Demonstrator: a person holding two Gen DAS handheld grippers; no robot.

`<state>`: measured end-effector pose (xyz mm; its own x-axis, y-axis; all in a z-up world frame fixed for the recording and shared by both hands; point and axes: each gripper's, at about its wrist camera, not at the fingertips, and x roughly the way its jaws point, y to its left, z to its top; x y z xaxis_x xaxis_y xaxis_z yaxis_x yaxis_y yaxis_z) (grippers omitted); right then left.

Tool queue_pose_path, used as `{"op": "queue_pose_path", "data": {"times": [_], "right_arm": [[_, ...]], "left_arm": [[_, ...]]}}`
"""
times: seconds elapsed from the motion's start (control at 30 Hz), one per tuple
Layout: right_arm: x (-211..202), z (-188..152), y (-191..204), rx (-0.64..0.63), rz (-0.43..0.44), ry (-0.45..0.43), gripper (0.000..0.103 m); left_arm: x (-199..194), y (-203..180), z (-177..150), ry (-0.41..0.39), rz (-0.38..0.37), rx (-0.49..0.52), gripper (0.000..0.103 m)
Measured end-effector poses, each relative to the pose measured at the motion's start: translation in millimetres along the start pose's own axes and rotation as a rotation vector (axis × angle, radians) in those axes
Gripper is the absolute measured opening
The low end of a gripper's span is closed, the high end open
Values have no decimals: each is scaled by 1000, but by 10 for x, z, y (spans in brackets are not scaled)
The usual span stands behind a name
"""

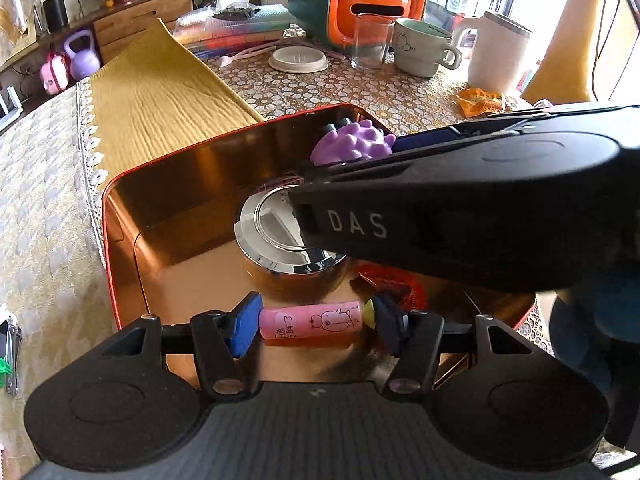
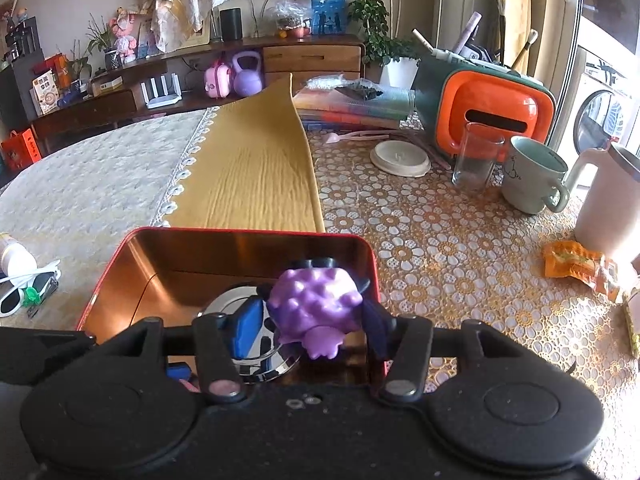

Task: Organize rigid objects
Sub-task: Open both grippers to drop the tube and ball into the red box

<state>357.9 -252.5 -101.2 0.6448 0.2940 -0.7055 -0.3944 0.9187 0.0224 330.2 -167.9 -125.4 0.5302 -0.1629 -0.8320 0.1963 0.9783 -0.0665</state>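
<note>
A pink cylinder with a cartoon drawing (image 1: 312, 322) lies crosswise between blue pads (image 1: 244, 330), with my left gripper (image 1: 314, 328) shut on it just above the near end of a red tin box with a copper inside (image 1: 108, 200). A shiny round metal tin (image 1: 276, 232) stands in the box. My right gripper (image 2: 316, 328) is shut on a purple knobbly toy (image 2: 316, 304), held at rim height near the box's far right corner (image 2: 370, 248). Its black housing (image 1: 480, 216) crosses the left wrist view from the right and hides part of the metal tin.
A red patterned item (image 1: 394, 286) lies in the box. Behind it stand a glass (image 1: 370, 40), a mug (image 1: 424, 46), a white jug (image 1: 496, 56), a white lid (image 1: 298, 58) and an orange case (image 1: 376, 0). A snack packet (image 1: 480, 102) lies right, a yellow cloth (image 1: 160, 92) left, sunglasses (image 2: 24, 292) far left.
</note>
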Motion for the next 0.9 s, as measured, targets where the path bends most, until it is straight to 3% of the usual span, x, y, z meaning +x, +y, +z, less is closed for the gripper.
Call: {"op": "queue_pose_path", "data": {"times": [0.13, 0.5, 0.57, 0.9], "right_arm": [[-35, -7, 12, 3, 12, -6, 62], [-209, 46, 33, -6, -12, -44, 67], [-280, 68, 19, 4, -9, -55, 67], [-697, 26, 42, 21, 12, -99, 71]], "left_arm": [[26, -4, 30, 10, -11, 2, 67], [-127, 16, 22, -17, -65, -38, 74], [-187, 23, 8, -27, -64, -38, 79], [-650, 159, -86, -100, -76, -43, 79]]}}
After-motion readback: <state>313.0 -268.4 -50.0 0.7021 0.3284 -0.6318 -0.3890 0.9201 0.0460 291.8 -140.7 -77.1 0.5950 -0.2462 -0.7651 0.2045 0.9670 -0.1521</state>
